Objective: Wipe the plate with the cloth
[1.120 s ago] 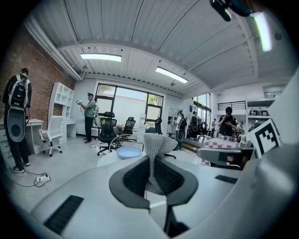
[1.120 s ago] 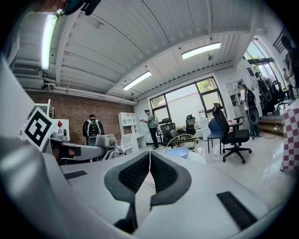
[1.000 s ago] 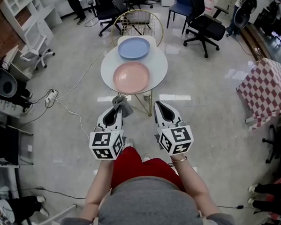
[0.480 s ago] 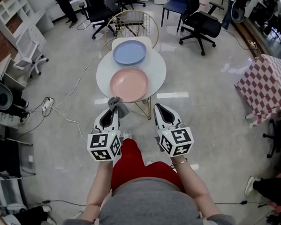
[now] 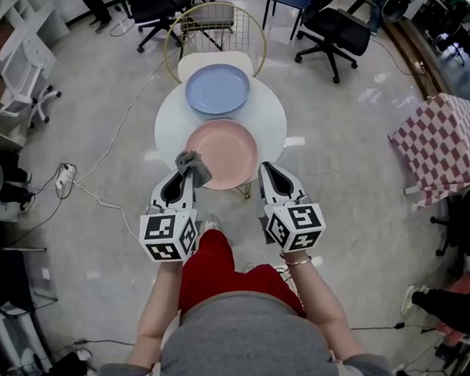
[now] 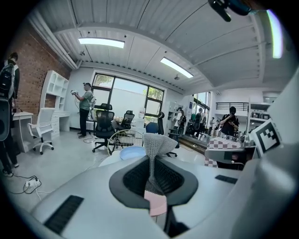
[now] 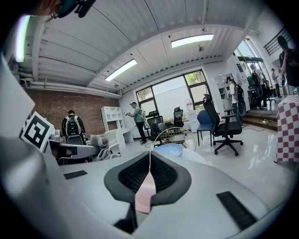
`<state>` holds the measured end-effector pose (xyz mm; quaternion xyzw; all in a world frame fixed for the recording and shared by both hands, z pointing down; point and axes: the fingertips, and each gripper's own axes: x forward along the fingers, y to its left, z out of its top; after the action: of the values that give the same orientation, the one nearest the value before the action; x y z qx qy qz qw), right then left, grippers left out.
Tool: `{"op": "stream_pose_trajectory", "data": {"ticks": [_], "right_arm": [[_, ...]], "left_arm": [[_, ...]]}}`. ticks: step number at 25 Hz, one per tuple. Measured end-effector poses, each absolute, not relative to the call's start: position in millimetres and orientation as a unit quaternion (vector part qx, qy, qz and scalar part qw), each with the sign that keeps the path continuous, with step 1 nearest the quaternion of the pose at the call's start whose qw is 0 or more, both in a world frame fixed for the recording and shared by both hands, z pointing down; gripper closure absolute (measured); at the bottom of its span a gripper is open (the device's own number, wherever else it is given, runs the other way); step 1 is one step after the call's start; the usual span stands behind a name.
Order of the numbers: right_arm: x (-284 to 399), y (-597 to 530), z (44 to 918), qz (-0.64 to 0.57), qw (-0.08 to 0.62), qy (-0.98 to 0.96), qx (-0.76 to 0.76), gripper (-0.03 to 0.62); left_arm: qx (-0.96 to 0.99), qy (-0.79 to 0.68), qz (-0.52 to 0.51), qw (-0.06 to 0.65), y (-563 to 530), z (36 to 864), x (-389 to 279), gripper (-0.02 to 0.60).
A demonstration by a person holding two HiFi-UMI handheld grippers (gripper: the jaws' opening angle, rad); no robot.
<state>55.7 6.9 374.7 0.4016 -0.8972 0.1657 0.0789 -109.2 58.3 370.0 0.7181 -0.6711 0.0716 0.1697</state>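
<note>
Grey cloth (image 5: 192, 165) pinched in left gripper (image 5: 182, 176), held at pink plate (image 5: 225, 151) near-left rim, right gripper (image 5: 266, 171) clenched empty beside its near-right rim, blue plate (image 5: 217, 89) sat beyond on round white table (image 5: 270, 118).

far plate (image 5: 217, 89) behind near plate (image 5: 222, 153), on table (image 5: 266, 114)

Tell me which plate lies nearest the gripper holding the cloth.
The pink plate, just ahead of the left gripper and its grey cloth; the blue plate sits beyond it.
</note>
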Motion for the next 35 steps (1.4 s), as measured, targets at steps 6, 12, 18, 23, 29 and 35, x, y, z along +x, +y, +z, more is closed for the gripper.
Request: {"op": "stream_pose_trajectory", "data": {"ticks": [6, 12, 18, 23, 29, 35], "right_arm": [[26, -36, 385, 0.177, 0.098, -0.881, 0.428, 0.565], [11, -65, 390, 0.178, 0.109, -0.865, 0.457, 0.565], [8, -70, 405, 0.188, 0.127, -0.846, 0.482, 0.565], [20, -73, 416, 0.206, 0.133, -0.831, 0.499, 0.565], [28, -87, 430, 0.222, 0.139, -0.820, 0.508, 0.565], [30, -104, 440, 0.235, 0.140, -0.815, 0.511, 0.565]], "left_arm": [[0.731, -0.652, 0.075, 0.185, 13, 378, -147, 0.548], [0.749, -0.628, 0.079, 0.195, -20, 386, -164, 0.548], [0.759, -0.607, 0.092, 0.216, -35, 410, -176, 0.548], [0.768, -0.587, 0.111, 0.230, -48, 425, -167, 0.548], [0.770, -0.577, 0.136, 0.237, -63, 441, -160, 0.548], [0.767, -0.570, 0.157, 0.251, -80, 459, -157, 0.548]]}}
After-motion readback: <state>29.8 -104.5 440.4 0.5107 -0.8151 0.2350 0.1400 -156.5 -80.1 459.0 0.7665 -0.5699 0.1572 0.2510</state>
